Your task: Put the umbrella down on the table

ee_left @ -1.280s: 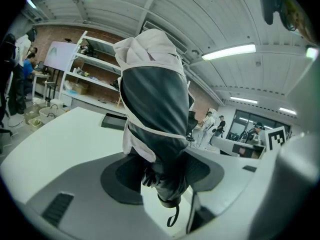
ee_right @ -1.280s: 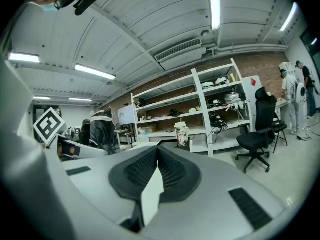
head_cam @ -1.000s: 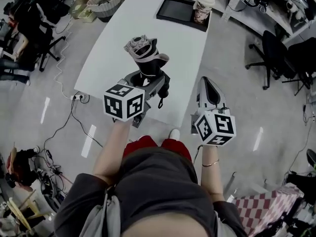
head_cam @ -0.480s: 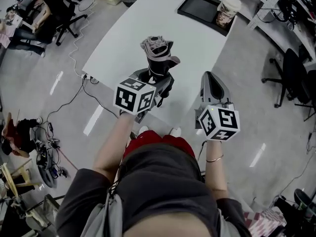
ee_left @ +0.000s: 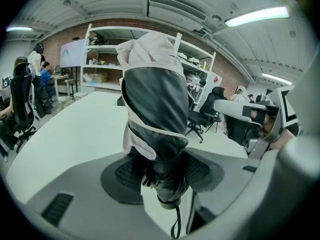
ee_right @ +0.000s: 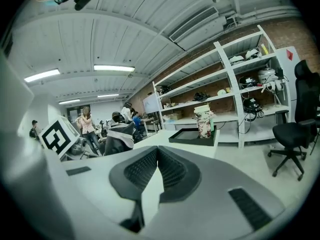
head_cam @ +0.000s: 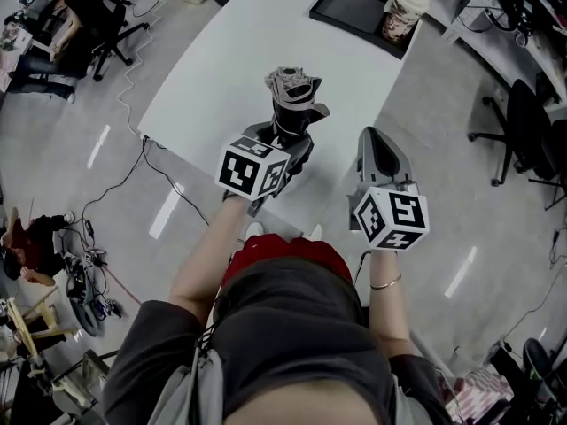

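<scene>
The folded umbrella [head_cam: 294,103], black with a pale grey trim, stands up out of my left gripper [head_cam: 285,147], which is shut on its lower end above the near part of the white table [head_cam: 230,51]. In the left gripper view both pads press on the umbrella [ee_left: 155,99], and its wrist strap hangs down between the jaws. My right gripper [head_cam: 381,153] is just off the table's near right edge, to the right of the umbrella. Its jaws are shut [ee_right: 156,151] on nothing. From the right gripper view the umbrella [ee_right: 120,136] shows at the left.
A black tray [head_cam: 354,11] and a paper cup [head_cam: 403,11] sit at the table's far end. Office chairs [head_cam: 523,122] stand to the right. Cables [head_cam: 133,184] trail on the floor at the left. A seated person [head_cam: 53,25] is at upper left.
My left gripper has sunk toward the tabletop with the umbrella and tipped further down. The right gripper has shifted a little. Both grips are unchanged.
</scene>
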